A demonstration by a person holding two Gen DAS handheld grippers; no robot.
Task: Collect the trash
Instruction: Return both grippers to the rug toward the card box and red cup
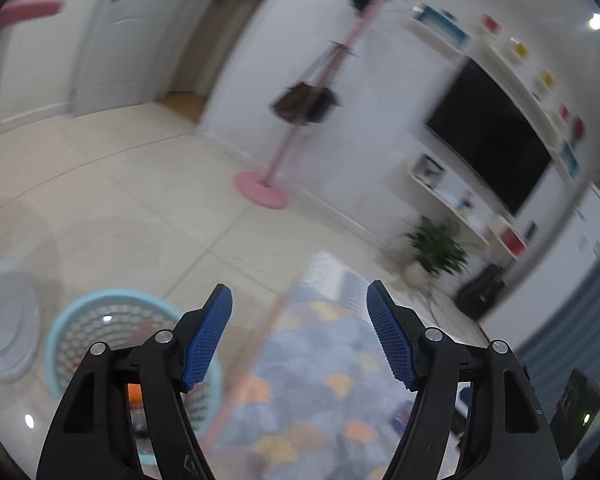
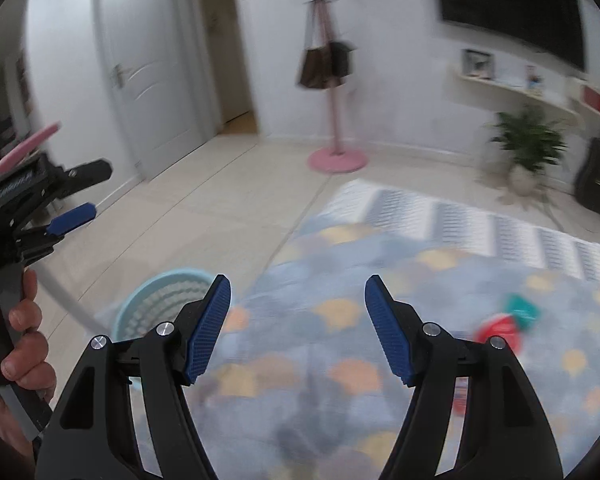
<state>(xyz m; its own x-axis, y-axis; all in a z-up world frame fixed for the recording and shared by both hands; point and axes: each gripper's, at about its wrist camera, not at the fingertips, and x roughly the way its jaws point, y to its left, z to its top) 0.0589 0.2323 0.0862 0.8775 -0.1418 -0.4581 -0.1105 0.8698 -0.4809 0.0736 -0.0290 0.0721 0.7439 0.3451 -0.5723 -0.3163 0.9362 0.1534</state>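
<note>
A light blue mesh trash basket (image 1: 100, 328) stands on the tile floor at the rug's left edge, with something orange (image 1: 134, 392) inside; it also shows in the right wrist view (image 2: 160, 300). My left gripper (image 1: 299, 320) is open and empty above the basket and rug; it also shows at the left of the right wrist view (image 2: 82, 194). My right gripper (image 2: 298, 312) is open and empty above the rug. Blurred red trash (image 2: 500, 330) and a teal piece (image 2: 522, 308) lie on the rug to the right.
A patterned blue-grey rug (image 2: 340, 280) covers the floor. A pink coat stand (image 2: 336, 156) with a brown bag stands by the wall. A potted plant (image 2: 528, 144), a black guitar case (image 2: 594, 180), a wall TV (image 2: 508, 4) and shelves are at right. A white fan base (image 1: 8, 328) is left.
</note>
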